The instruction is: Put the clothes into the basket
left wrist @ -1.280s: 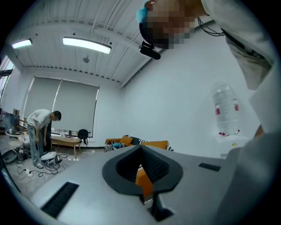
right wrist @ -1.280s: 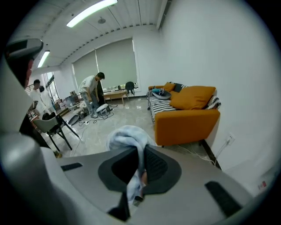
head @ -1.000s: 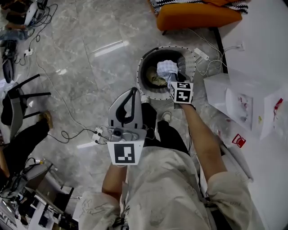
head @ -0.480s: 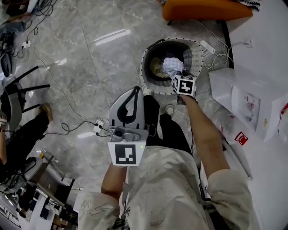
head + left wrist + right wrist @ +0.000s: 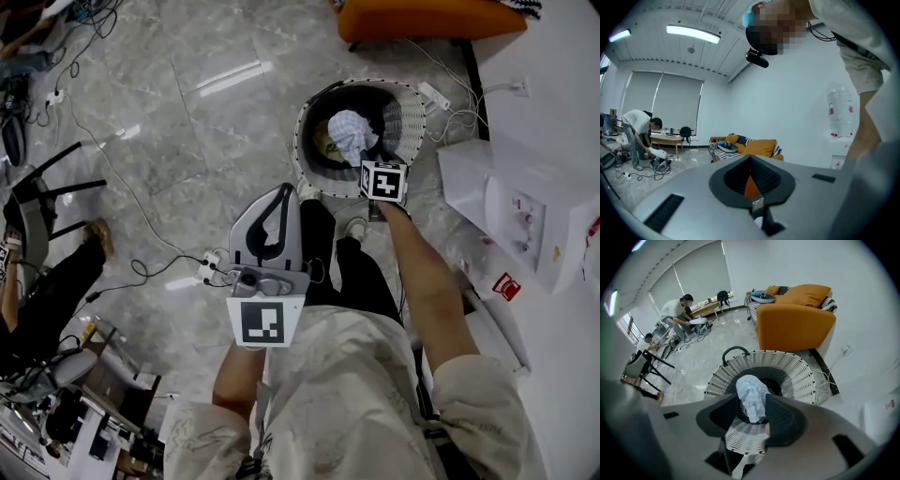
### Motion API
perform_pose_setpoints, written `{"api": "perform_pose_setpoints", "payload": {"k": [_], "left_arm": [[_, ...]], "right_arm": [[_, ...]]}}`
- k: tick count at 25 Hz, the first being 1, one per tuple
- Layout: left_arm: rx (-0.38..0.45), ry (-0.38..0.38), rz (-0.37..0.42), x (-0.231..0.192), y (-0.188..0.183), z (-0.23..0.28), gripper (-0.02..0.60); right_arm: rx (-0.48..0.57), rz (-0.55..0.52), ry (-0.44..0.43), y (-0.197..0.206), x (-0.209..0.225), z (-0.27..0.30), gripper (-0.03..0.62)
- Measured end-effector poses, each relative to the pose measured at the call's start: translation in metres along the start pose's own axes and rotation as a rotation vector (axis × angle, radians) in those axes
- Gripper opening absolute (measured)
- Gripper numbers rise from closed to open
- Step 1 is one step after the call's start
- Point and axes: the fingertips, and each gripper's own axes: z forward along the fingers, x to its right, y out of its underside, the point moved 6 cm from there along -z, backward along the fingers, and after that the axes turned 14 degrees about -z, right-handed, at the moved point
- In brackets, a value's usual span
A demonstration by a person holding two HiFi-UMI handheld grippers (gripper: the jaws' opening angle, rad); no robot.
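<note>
The white slatted basket (image 5: 405, 120) is being shown on the floor. The left gripper (image 5: 281, 187) is being held just beside its rim, jaw tips together and empty. The right gripper (image 5: 751, 405) is being opened over the basket, with the pale checked cloth (image 5: 750, 389) between its jaws, above the basket's interior.

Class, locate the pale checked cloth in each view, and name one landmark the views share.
Head view: the cloth is upper right of centre, over the white basket.
Left gripper view: not in it.
Right gripper view: centre, between the right gripper's opening jaws, above the basket.
Shared landmark: the orange sofa, in all three views.
</note>
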Motion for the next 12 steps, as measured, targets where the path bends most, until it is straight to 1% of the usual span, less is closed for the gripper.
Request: {"api": "perform_pose_setpoints", "payload": {"k": [7, 12], "left_arm": [[0.002, -0.002, -0.004, 0.009, -0.002, -0.005, 0.003], [0.023, -0.003, 0.011, 0.024, -0.009, -0.013, 0.003]], "right_arm": [[0.008, -0.016, -0.014, 0.008, -0.005, -0.017, 0.164], [0.071, 0.003, -0.024, 0.018, -0.005, -0.043, 0.158]]}}
